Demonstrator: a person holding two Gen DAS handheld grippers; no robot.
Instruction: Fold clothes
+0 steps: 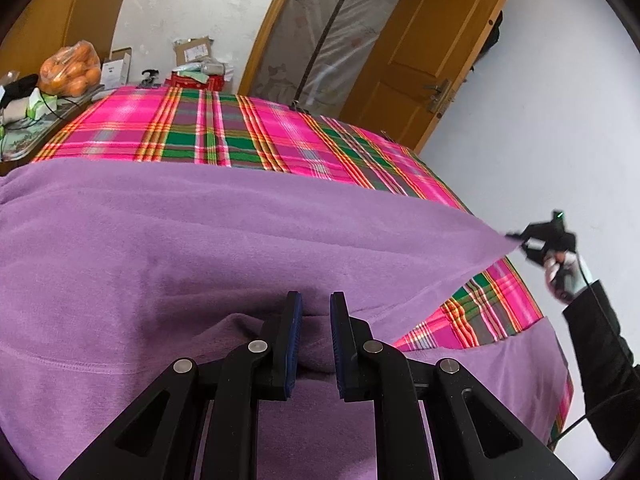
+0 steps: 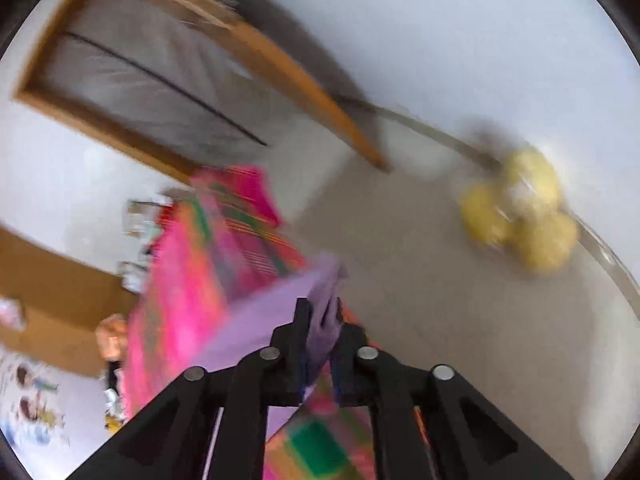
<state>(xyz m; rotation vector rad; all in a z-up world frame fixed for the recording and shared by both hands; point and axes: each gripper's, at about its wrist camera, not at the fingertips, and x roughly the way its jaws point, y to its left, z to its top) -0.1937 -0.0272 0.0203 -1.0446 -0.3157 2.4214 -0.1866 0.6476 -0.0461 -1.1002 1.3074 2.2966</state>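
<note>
A purple fleece garment (image 1: pixel 200 232) lies stretched across a bed with a pink and green plaid sheet (image 1: pixel 240 128). My left gripper (image 1: pixel 316 300) is shut on a bunched fold of the garment near its close edge. At the far right, my right gripper (image 1: pixel 510 236) pinches a corner of the garment and pulls it taut over the bed's edge. The blurred right wrist view shows that gripper (image 2: pixel 320 308) with purple garment (image 2: pixel 256 320) cloth between its fingers, above the plaid sheet (image 2: pixel 180 280).
A bag of oranges (image 1: pixel 70 68) and clutter sit on a side table (image 1: pixel 20 140) at the far left. Boxes (image 1: pixel 192 56) stand behind the bed. A wooden door (image 1: pixel 432 52) is at the back right. A person's dark sleeve (image 1: pixel 600 340) reaches in. Yellow fruit (image 2: pixel 524 208) lies on the floor.
</note>
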